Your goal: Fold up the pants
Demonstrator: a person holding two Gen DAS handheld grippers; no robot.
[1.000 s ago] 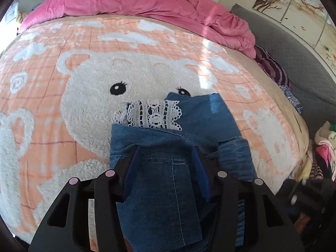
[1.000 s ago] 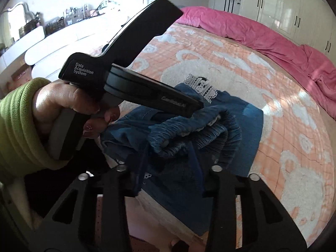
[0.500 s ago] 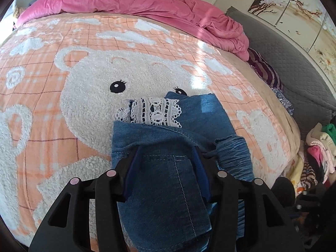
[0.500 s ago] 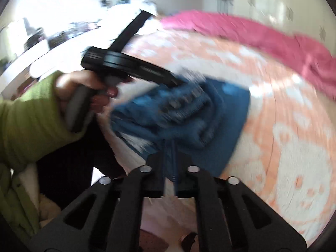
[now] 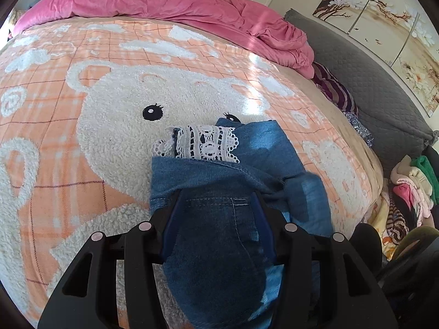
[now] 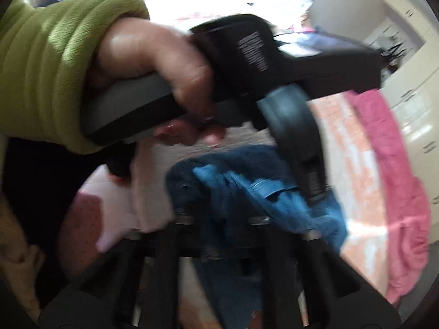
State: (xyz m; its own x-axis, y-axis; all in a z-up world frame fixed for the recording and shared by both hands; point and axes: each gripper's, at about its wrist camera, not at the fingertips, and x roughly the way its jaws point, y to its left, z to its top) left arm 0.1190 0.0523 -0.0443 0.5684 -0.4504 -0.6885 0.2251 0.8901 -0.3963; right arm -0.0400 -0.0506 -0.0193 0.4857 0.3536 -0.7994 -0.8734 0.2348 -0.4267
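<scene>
Denim pants (image 5: 219,181) lie on bear-print blanket (image 5: 82,142) — pink duvet (image 5: 164,2) behind.

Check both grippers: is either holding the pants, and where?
Left gripper open, astride the pants near fold, clamping nothing. Right gripper too blurred to tell.

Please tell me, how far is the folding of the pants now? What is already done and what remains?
Done: the denim pants lie doubled on the bear blanket, the white lace trim showing at the far edge. In hand: the left gripper is open over the top denim layer; the right gripper is blurred, so its state is unclear. Left: the cloth looks bunched on the right side, so probably smoothing and a final fold.
</scene>
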